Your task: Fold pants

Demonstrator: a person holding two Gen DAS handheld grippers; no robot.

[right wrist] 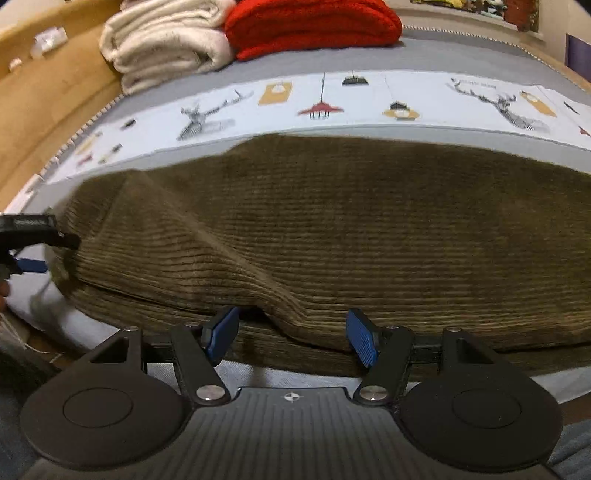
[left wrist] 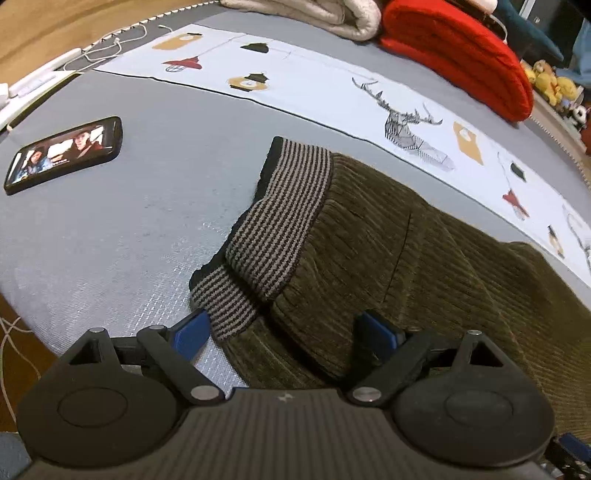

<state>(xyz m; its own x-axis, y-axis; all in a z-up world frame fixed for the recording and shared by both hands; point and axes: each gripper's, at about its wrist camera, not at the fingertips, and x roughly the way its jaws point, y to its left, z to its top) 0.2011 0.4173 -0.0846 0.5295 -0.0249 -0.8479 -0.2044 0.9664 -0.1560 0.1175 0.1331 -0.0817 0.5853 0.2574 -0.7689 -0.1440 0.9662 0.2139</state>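
We work on a bed (left wrist: pixel 110 229) under a grey sheet with a pale printed band. The olive corduroy pants (right wrist: pixel 332 221) lie across it, the striped cuff (left wrist: pixel 280 218) just ahead of the left gripper (left wrist: pixel 284 332), whose fingers stand apart. The right gripper (right wrist: pixel 291 336) has its fingers apart at the pants' near edge. Beyond them lie a red blanket (right wrist: pixel 314 26) and a cream blanket (right wrist: pixel 166 44); a phone (left wrist: pixel 62 155) rests far left of the left fingers.

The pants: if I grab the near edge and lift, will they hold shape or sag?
The pants will probably sag: the corduroy already lies in soft bulges. It looks thick, so likely heavyish. The ribbed surface and striped waistband should grip well rather than slip.
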